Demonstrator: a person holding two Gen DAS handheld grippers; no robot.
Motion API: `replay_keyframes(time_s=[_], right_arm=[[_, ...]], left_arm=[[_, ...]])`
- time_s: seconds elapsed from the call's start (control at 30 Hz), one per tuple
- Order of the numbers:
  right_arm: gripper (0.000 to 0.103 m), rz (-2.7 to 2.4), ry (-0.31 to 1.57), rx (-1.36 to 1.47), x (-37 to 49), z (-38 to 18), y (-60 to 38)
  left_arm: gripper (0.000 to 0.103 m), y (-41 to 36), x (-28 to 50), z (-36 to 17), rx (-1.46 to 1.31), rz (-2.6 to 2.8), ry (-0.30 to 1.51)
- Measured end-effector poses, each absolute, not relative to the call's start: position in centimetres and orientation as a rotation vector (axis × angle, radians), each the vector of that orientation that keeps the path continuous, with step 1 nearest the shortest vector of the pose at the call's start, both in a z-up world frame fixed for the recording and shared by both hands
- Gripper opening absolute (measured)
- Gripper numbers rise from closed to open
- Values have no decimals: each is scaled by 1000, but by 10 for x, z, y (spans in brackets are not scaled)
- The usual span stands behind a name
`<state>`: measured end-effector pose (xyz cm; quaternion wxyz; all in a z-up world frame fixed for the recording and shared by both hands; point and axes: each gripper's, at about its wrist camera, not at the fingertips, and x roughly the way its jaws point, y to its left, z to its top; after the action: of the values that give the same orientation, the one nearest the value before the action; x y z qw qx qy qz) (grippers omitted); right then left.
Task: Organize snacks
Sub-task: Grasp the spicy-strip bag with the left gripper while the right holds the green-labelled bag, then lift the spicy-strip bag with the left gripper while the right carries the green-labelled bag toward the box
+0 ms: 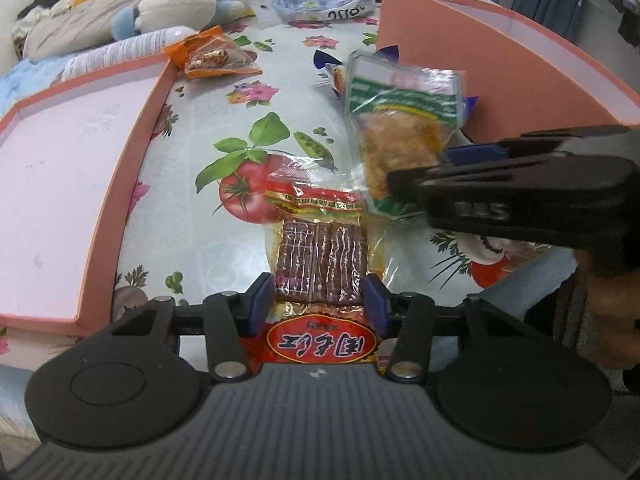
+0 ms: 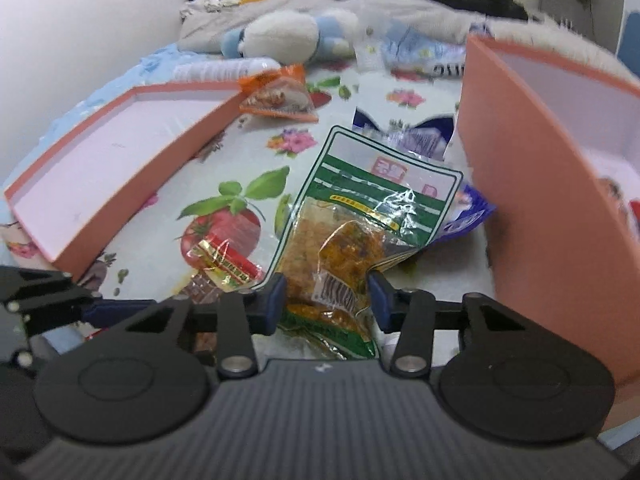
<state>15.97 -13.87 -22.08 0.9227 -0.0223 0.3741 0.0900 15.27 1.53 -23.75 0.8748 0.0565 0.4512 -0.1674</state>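
Left wrist view: a table (image 1: 208, 240) covered by a glossy cloth printed with tomatoes, peas and flowers is seen, with bedding and a white-and-blue plush toy (image 1: 180, 6) heaped beyond its far edge. A shallow pink box lid (image 1: 120, 184) lies on the left of the table; a taller pink box (image 1: 500, 76) stands at the right. The left tool (image 1: 319, 300) is closed on a red snack packet (image 1: 320, 256), its blue pads pressed against both sides of the dark ribbed contents; the packet lies flat on the cloth, long axis running straight away from the camera, red label end nearest. The right tool (image 1: 416, 178) enters from the right, clamped on a green snack packet (image 1: 400, 120) that is raised off the cloth and tilted beside the tall box. An orange snack packet (image 1: 216, 54) rests near the lid's far corner. Right wrist view: the green snack packet (image 2: 360, 232) is gripped between the pads of the right tool (image 2: 328, 296), long axis pointing away and slightly right, its clear top end farthest. Shown only here is a blue-purple packet (image 2: 464, 220) lying under it against the tall box (image 2: 520, 200), and part of that box's pale interior. The red snack packet (image 2: 224, 264) appears at lower left, partly hidden, with the left tool (image 2: 108, 310) at the frame edge.
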Motion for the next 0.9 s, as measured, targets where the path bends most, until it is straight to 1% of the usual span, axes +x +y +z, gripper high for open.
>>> replay_keyframes(time_s=[0.03, 0.07, 0.1, 0.13, 0.23, 0.33, 0.5, 0.57, 0.6, 0.63, 0.67, 0.7, 0.73, 0.9], right_arm=[[44, 183, 761, -36, 157, -217, -142], [44, 183, 754, -15, 155, -214, -146], [44, 183, 749, 2, 154, -210, -149], [44, 182, 740, 10, 152, -206, -152], [44, 179, 710, 13, 145, -194, -157], [44, 185, 692, 42, 140, -185, -163], [44, 193, 703, 64, 134, -186, -170], [44, 193, 703, 78, 133, -185, -172], [44, 191, 699, 80, 133, -185, -173], [44, 188, 697, 82, 134, -184, -174], [44, 186, 695, 88, 134, -184, -175], [44, 189, 695, 95, 134, -184, -176], [44, 186, 693, 98, 134, -184, -176], [44, 172, 685, 86, 134, -183, -173]], left_arm=[[52, 16, 154, -237, 105, -344, 950], [39, 17, 154, -235, 94, -333, 953], [21, 20, 156, -233, 73, -321, 955], [17, 23, 159, -231, 46, -304, 967], [13, 29, 167, -231, -20, -258, 998], [13, 29, 170, -230, -26, -251, 1004], [14, 30, 174, -227, -53, -255, 1027], [26, 30, 174, -228, -68, -253, 1040], [44, 29, 174, -228, -75, -252, 1044], [65, 28, 173, -228, -76, -249, 1038], [73, 25, 172, -227, -65, -253, 1021], [84, 23, 170, -227, -49, -257, 1005], [87, 18, 169, -227, -23, -268, 989], [88, -3, 170, -237, 91, -326, 978]])
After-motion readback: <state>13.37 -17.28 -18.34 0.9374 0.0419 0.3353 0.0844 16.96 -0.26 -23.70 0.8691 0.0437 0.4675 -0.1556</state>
